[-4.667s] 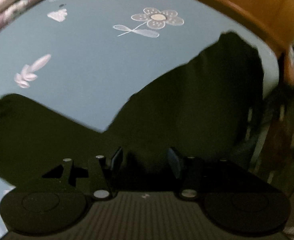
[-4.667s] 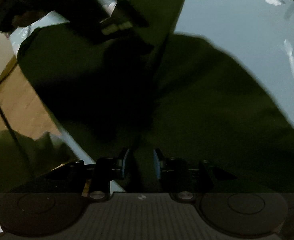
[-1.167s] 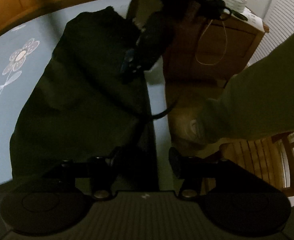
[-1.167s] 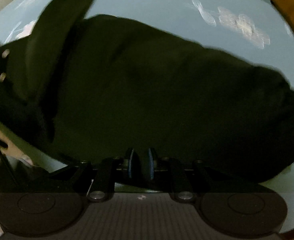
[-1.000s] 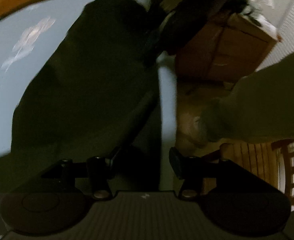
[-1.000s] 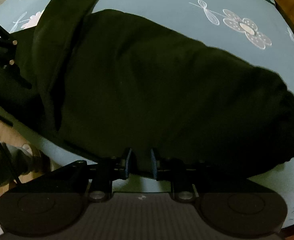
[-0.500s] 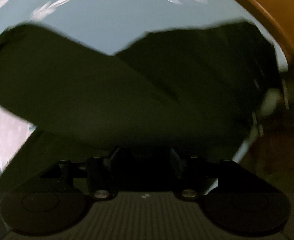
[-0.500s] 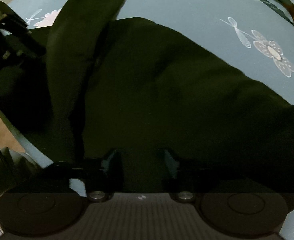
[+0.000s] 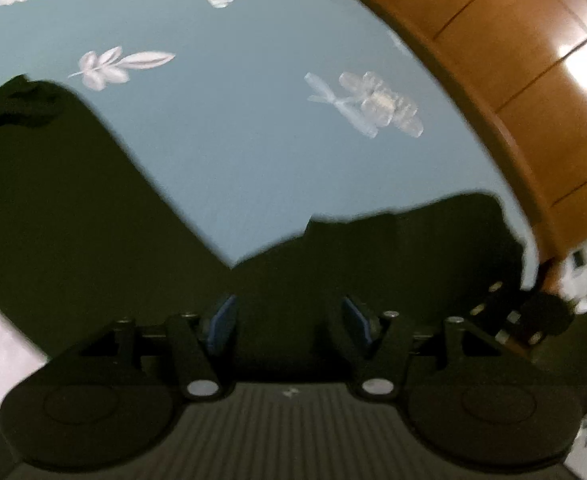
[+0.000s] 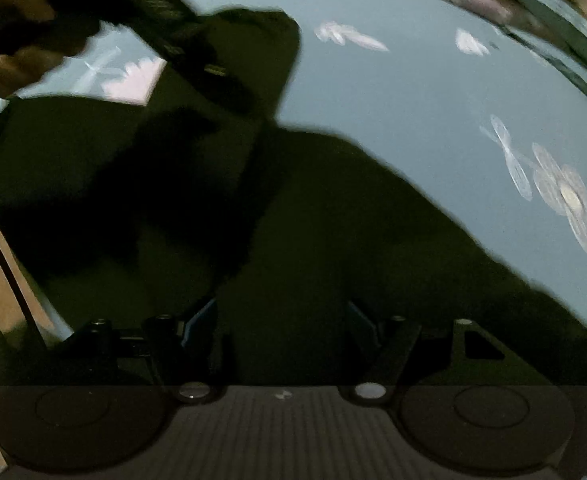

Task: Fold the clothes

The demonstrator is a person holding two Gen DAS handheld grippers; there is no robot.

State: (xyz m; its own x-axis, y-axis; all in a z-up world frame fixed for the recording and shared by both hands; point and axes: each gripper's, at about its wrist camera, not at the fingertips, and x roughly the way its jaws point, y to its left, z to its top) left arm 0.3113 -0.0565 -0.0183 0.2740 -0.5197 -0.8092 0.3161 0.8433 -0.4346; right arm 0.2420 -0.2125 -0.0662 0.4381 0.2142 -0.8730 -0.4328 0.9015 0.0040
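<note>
My left tool (image 9: 289,320) & right tool (image 10: 279,322): both w/ jaws apart, nothing gripped, over the dark garment (image 9: 93,220). Garment lies spread on the blue floral bedsheet (image 9: 233,128), near the bed's edge by the wooden frame (image 9: 533,100).

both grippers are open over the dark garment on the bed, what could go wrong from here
1. The dark garment reaches the bed edge in the right wrist view; a tug that way could slide it off the blue sheet.
2. The left gripper and right gripper both hang open above thick, layered cloth, so closing may pinch several layers at once.
</note>
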